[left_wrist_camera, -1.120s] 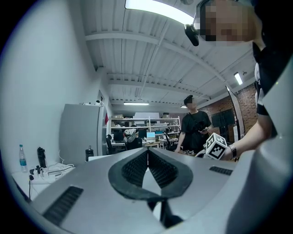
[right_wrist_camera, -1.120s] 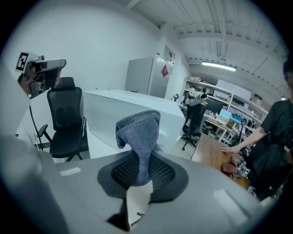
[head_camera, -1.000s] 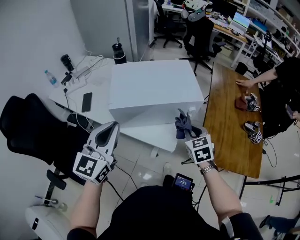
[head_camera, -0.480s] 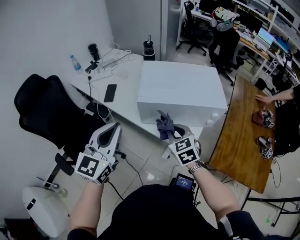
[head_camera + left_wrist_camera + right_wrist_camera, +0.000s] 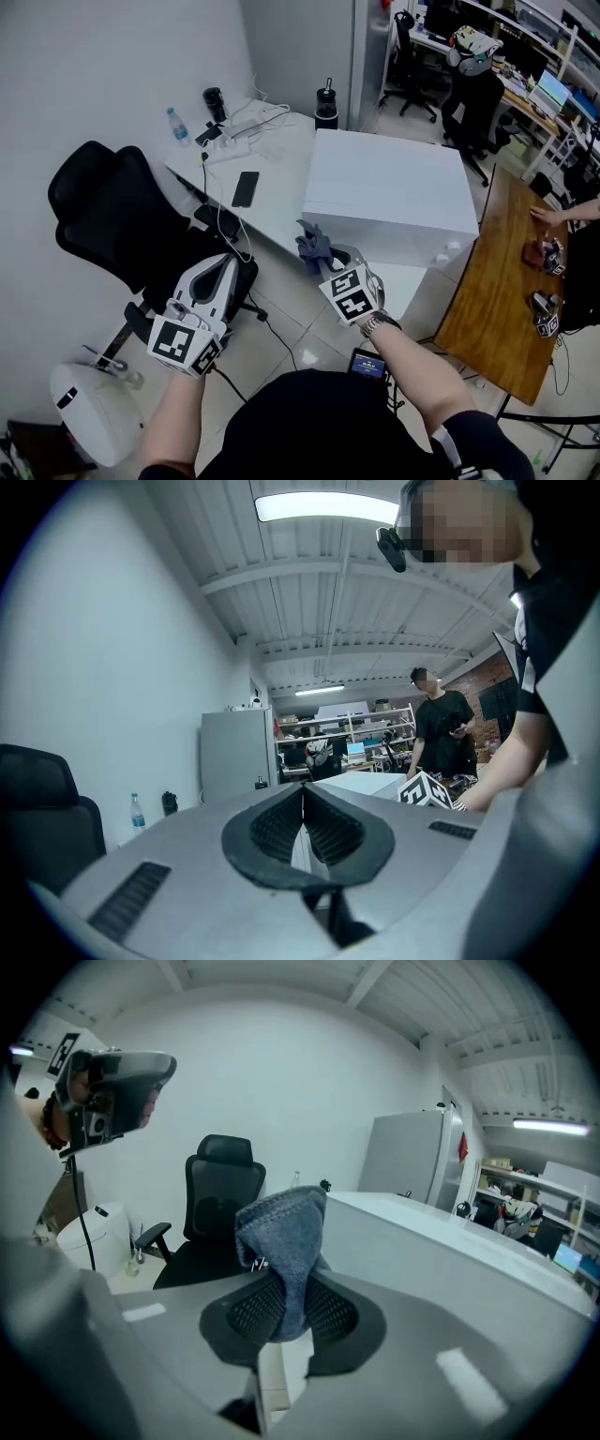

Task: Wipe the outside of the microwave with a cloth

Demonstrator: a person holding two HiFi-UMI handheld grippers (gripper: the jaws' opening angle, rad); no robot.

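1. Blue-grey cloth (image 5: 281, 1241) is clamped between the pads of the right claw (image 5: 321, 258). Its free end stands up past the tips and touches nothing else.
2. White microwave (image 5: 389, 192) sits on the white surface (image 5: 277, 192), far and right of the right claw. Its near-left corner lies just beyond the cloth and, as far as the head view shows, apart from it.
3. Long axis of the microwave runs left to right across the scene, so a broad face is turned toward the person.
4. Left claw (image 5: 217, 272) is pressed together with nothing between its pads. It hangs near and left, over the black office chair (image 5: 122, 211), well apart from the microwave.
5. Judgement: the right claw is the nearer one and carries the cloth. The coming move calls for a short push far and right to land the cloth on the near face or the top.
6. Count: one microwave, one cloth, two claws, one chair, one phone (image 5: 246, 187), one water bottle (image 5: 176, 125), two dark flasks (image 5: 215, 101).
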